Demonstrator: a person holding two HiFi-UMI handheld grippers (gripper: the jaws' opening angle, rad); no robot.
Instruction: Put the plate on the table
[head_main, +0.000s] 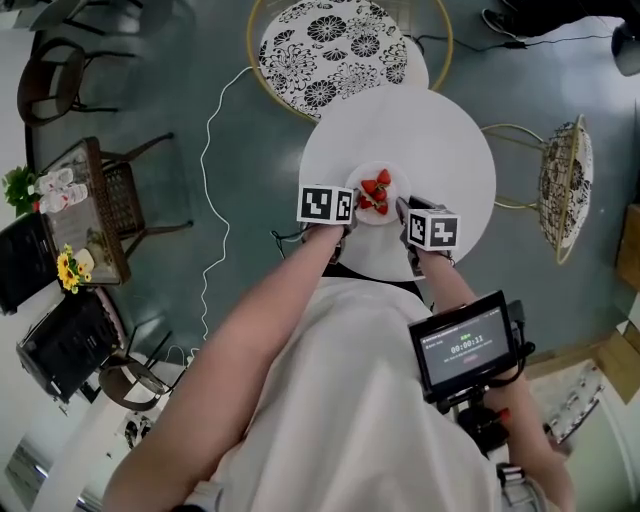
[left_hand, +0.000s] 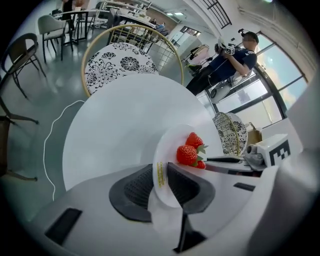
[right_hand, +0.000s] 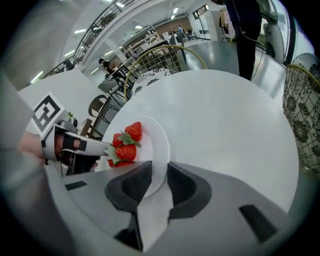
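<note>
The plate (head_main: 378, 195), with strawberries (head_main: 376, 193) on it, is at the near side of the table (head_main: 440, 140). My left gripper (left_hand: 162, 180) straddles its left rim, my right gripper (right_hand: 159, 177) its right rim. A chair (head_main: 335, 45) stands beyond the table, with a second chair (head_main: 565, 185) to the right.

A patterned chair (head_main: 335, 50) stands ahead of me, a second chair (head_main: 565, 185) to my right. A white cable (head_main: 205, 140) snakes over the floor (head_main: 200, 60). A screen (head_main: 465, 345) sits by my chest.

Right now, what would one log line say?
plate: on table, strawberries aboard | left gripper: shut on plate | right gripper: open around plate
</note>
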